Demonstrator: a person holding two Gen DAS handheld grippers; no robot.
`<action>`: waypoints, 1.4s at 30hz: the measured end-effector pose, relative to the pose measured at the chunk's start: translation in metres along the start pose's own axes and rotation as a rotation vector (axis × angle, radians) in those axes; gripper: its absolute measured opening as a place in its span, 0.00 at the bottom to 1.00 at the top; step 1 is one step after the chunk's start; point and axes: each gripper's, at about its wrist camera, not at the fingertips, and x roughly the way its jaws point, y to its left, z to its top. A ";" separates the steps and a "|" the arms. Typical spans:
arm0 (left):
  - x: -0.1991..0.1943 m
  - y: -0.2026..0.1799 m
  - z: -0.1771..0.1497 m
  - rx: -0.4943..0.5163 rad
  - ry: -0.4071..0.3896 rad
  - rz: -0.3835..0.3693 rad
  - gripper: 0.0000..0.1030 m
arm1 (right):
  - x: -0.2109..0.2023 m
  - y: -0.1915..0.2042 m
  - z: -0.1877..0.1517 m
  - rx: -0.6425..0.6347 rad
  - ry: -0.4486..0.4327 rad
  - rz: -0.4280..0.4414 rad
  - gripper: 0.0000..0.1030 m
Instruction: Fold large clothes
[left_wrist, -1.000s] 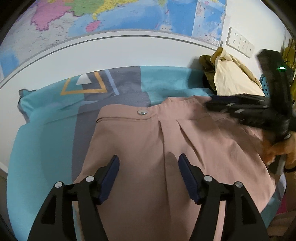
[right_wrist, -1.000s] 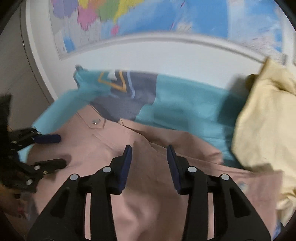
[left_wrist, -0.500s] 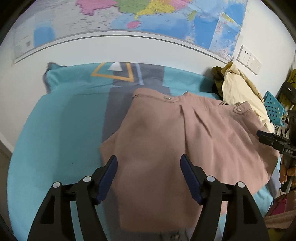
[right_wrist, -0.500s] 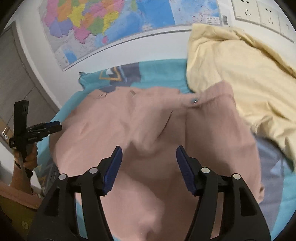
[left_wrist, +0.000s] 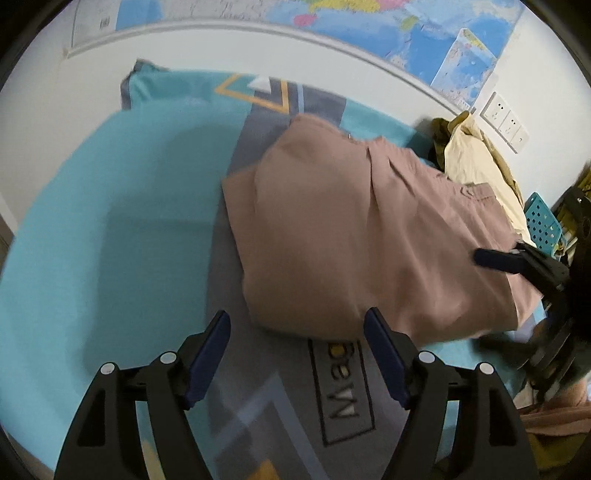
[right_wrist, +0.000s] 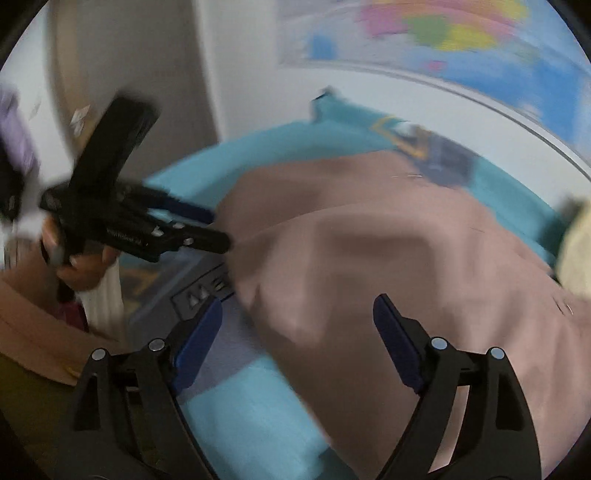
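The pink garment (left_wrist: 351, 236) lies folded over on the bed cover (left_wrist: 110, 240), toward the cover's right side and reaching near its front edge, with its buttoned waistband toward the wall. It looks soft, light and limp: thin woven cloth that creases easily and will sag from wherever it is lifted, so it is probably best pinched at a corner or along a doubled edge, both ends at once, rather than mid-panel.

The left gripper (left_wrist: 297, 356) hangs just off the garment's near-left corner, jaws wide apart and empty, the printed cover showing between them. The right gripper (right_wrist: 297, 339) has just been opening; its jaws stand very wide with the garment's near edge beneath them, but the pads press on nothing. From the left wrist view it sits at the garment's right edge.

Beyond the garment, a cream garment (left_wrist: 476, 162) is heaped at the cover's far right corner beside a blue perforated basket (left_wrist: 543, 218). A map (left_wrist: 369, 26) hangs on the wall behind.
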 end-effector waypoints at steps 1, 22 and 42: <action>0.001 -0.001 -0.004 -0.004 0.007 -0.006 0.70 | 0.011 0.008 0.001 -0.045 0.018 -0.026 0.81; 0.010 -0.029 -0.019 0.046 0.018 -0.022 0.71 | 0.035 0.005 -0.017 -0.064 0.031 -0.173 0.54; 0.035 -0.022 0.011 -0.195 -0.015 -0.332 0.80 | 0.004 -0.037 0.001 0.263 -0.054 0.096 0.19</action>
